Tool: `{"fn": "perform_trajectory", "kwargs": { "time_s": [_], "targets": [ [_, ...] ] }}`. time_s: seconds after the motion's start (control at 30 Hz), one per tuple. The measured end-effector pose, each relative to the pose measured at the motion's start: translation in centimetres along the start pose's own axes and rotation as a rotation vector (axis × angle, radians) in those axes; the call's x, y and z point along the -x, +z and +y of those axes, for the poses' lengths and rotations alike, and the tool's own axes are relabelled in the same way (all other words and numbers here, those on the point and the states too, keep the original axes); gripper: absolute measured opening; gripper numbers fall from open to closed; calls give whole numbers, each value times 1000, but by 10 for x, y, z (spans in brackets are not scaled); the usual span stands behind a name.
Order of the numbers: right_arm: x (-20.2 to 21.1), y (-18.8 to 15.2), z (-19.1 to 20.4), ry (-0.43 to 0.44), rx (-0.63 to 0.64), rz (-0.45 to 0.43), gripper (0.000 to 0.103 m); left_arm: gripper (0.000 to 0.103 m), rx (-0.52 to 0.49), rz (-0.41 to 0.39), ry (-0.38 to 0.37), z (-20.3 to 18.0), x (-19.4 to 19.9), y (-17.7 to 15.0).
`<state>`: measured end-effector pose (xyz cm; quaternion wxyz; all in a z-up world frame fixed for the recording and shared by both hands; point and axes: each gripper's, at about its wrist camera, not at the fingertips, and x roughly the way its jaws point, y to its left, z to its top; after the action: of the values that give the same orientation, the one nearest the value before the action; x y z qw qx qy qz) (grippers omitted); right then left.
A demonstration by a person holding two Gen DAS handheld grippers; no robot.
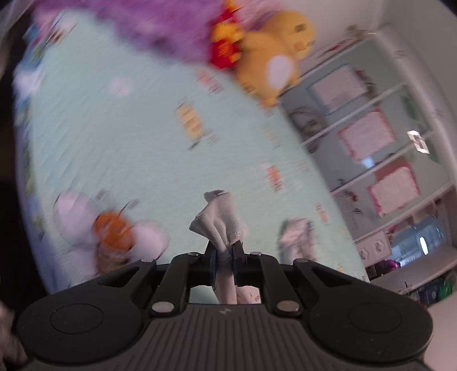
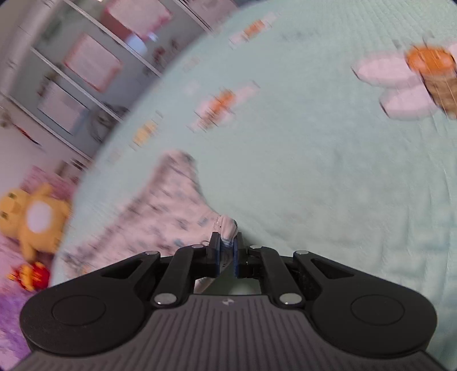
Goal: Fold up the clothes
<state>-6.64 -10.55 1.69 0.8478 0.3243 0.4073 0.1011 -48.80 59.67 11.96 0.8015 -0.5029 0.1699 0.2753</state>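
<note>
Garment [image 2: 160,205] stretches away leftward over bedspread [image 2: 314,171] | left gripper [image 1: 224,256], right gripper [image 2: 227,254] both clamp it

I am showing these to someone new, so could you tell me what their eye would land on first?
Probably the yellow plush toy at the far edge of the mint green bedspread, beside a purple blanket. Next, each gripper pinches pale cloth: the left gripper holds a bunched white fold, the right gripper the edge of a printed white garment spread to its left.
</note>
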Motion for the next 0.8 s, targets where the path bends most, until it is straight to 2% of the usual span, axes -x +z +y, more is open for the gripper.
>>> {"fn": "perform_trajectory", "kwargs": {
  "time_s": [0.1, 0.2, 0.3, 0.37, 0.43, 0.53, 0.57, 0.6, 0.63, 0.73, 0.8],
  "targets": [
    [-5, -7, -13, 38, -46, -12, 9, 9, 31, 34, 4, 14, -5, -7],
    [1, -9, -12, 40, -42, -31, 15, 9, -6, 52, -59, 10, 0, -9],
    [16, -16, 7, -2, 62, -88, 27, 9, -67, 58, -78, 2, 8, -10],
    [25, -21, 16, 9, 128, -137, 39, 9, -76, 57, -76, 2, 14, -13],
    [22, -18, 21, 7, 166, -130, 49, 9, -57, 57, -79, 5, 18, -15],
    [6, -16, 19, -60, 137, -72, 50, 9, -43, 66, -90, 3, 20, -18],
    [3, -16, 18, -45, 144, -68, 46, 9, -42, 69, -107, -1, 21, -18],
    [1, -17, 18, -29, 151, -64, 37, 9, -47, 68, -131, -6, 23, -16],
    [-2, -16, 19, -25, 162, -44, 5, 9, -59, 57, -153, -14, 27, -14],
    [9, -11, 23, -8, 152, -54, 6, 9, -84, 4, -225, -36, 46, -3],
    [25, -5, 26, 23, 146, -80, 5, 9, -123, -38, -242, -47, 62, 4]
  ]
}}
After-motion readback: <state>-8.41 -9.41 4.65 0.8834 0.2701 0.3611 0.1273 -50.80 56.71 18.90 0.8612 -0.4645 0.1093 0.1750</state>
